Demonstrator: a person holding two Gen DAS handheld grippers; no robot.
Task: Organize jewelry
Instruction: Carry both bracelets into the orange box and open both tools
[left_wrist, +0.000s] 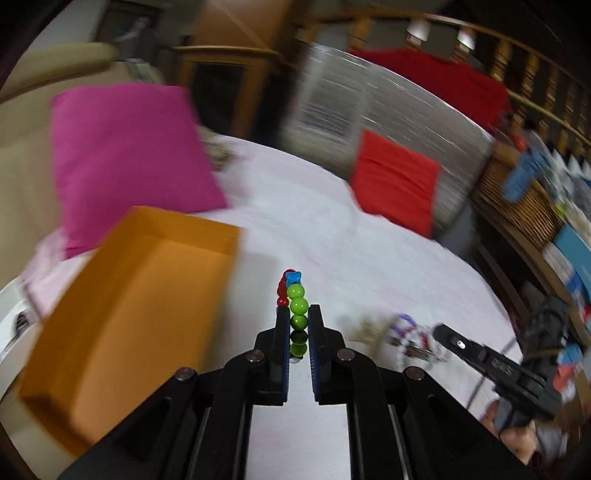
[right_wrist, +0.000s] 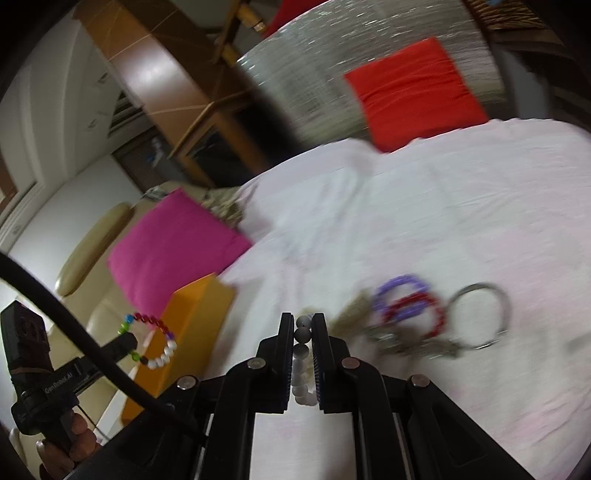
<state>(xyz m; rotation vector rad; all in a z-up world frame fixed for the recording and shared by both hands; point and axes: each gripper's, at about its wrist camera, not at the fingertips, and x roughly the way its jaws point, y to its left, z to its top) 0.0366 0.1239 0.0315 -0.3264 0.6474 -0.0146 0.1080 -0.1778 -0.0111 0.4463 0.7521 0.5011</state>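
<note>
Beside blurred orange box (left_wrist: 129, 314), bracelets (right_wrist: 406, 306) smeared

I see an orange box (left_wrist: 122, 314) at my ten o'clock on a pale pink bed sheet (left_wrist: 332, 240). The left gripper (left_wrist: 298, 325), black with blue pads, holds a bracelet (left_wrist: 297, 306) of green, blue and red beads; from the right wrist its beads (right_wrist: 155, 343) also show white and purple. The right gripper (right_wrist: 303, 332) holds grey-white beads (right_wrist: 301, 354). At two o'clock lie purple (right_wrist: 400, 295), red (right_wrist: 417, 314) and silver (right_wrist: 480, 317) rings. The pillows are magenta (left_wrist: 125, 162) and red (left_wrist: 397, 184).
</note>
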